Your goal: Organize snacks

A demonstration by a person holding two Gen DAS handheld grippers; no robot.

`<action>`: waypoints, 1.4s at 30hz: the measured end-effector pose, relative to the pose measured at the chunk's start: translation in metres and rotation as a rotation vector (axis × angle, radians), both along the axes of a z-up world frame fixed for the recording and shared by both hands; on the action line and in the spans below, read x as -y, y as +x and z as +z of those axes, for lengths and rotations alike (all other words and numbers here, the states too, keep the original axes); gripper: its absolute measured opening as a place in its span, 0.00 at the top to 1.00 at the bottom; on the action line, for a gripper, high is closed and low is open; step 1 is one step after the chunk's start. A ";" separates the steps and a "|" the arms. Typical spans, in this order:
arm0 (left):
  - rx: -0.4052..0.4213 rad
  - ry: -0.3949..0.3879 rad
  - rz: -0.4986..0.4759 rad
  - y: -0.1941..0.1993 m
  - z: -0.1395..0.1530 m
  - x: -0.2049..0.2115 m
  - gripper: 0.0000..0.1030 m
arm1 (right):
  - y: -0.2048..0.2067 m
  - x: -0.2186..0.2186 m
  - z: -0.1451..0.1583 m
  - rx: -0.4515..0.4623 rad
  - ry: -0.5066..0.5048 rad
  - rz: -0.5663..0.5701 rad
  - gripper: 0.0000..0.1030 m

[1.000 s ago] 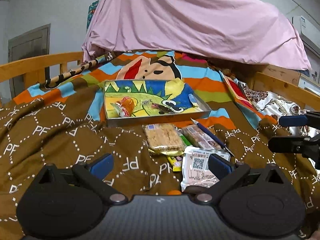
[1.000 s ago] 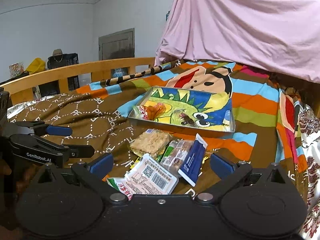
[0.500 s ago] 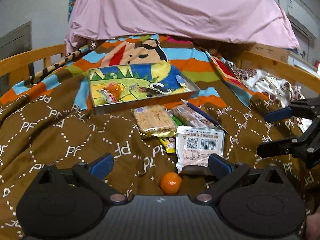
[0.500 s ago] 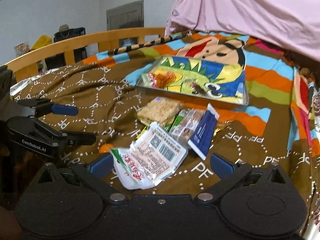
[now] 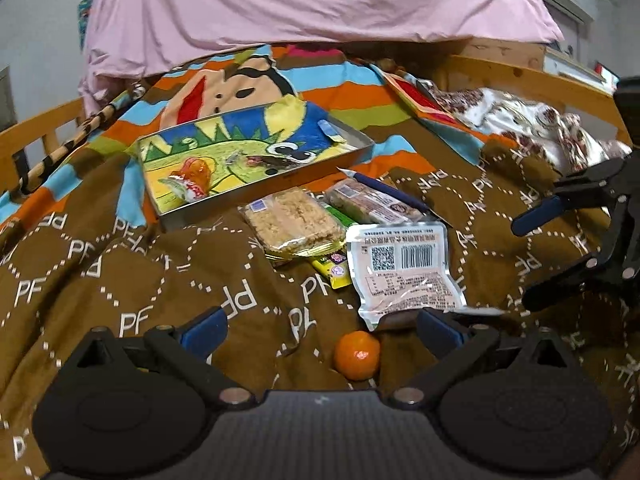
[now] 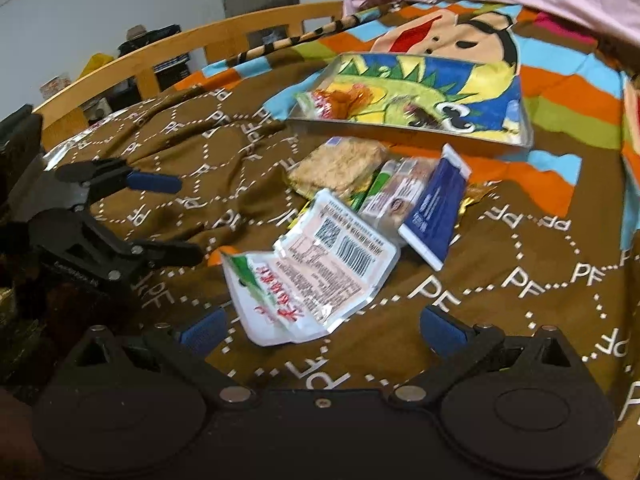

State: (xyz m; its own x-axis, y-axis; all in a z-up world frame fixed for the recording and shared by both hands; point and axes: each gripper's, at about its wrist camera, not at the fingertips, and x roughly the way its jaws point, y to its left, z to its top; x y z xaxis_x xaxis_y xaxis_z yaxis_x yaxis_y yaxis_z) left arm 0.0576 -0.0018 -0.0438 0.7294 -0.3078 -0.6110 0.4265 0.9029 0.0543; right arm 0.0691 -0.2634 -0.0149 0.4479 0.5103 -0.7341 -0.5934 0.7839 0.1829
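**Left wrist view: approach to the snack pile**

Left wrist view shows the left gripper (image 5: 320,332) low over the brown blanket (image 5: 120,280), jaws spread wide and empty. An orange (image 5: 357,355) lies between its fingers, close to the gripper body. Just beyond it lies a white pouch (image 5: 404,272), barcode side up. Behind the pouch lie a cracker pack (image 5: 294,222), a green-yellow stick (image 5: 332,268), a bar (image 5: 370,202) and a blue pack (image 5: 390,190), overlapping in one heap. The tray (image 5: 360,152) stands farther back and holds an orange-red wrapper (image 5: 190,178) and a small dark item.

The right gripper (image 6: 320,330) is also spread and empty, with the white pouch (image 6: 316,268) lying just ahead of its fingers.

Step in hand, as judged: selection and approach. Most snacks are outside the tray. The next move calls for lowering one gripper over a single item, closing on it, and carrying it to the tray. The flat pouch will likely need an edge grip.

View differences:
- Left wrist view shows the orange whole; right wrist view shows only a sliver of it beside the pouch.
- Right wrist view shows the pouch's folded, red-lettered end and the blue pack's broad face.
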 end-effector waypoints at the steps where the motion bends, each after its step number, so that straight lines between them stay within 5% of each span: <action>1: -0.001 0.008 -0.012 0.000 0.000 0.000 0.01 | 0.001 0.000 -0.001 -0.008 -0.001 0.008 0.01; 12: -0.026 0.060 -0.156 0.005 -0.009 0.009 0.13 | 0.024 -0.015 -0.033 -0.039 -0.030 0.042 0.01; 29: -0.167 -0.045 -0.204 0.030 -0.015 0.001 0.31 | 0.055 -0.016 -0.051 -0.021 0.084 0.061 0.01; 33: -0.202 -0.036 -0.197 0.036 -0.019 0.003 0.42 | 0.060 -0.017 -0.054 -0.036 0.110 0.061 0.00; 37: -0.208 -0.053 -0.201 0.034 -0.014 -0.001 0.52 | 0.057 -0.017 -0.051 -0.037 0.116 0.080 0.09; 42: -0.203 -0.025 -0.236 0.030 -0.012 0.008 0.52 | 0.056 -0.021 -0.051 -0.037 0.124 0.104 0.17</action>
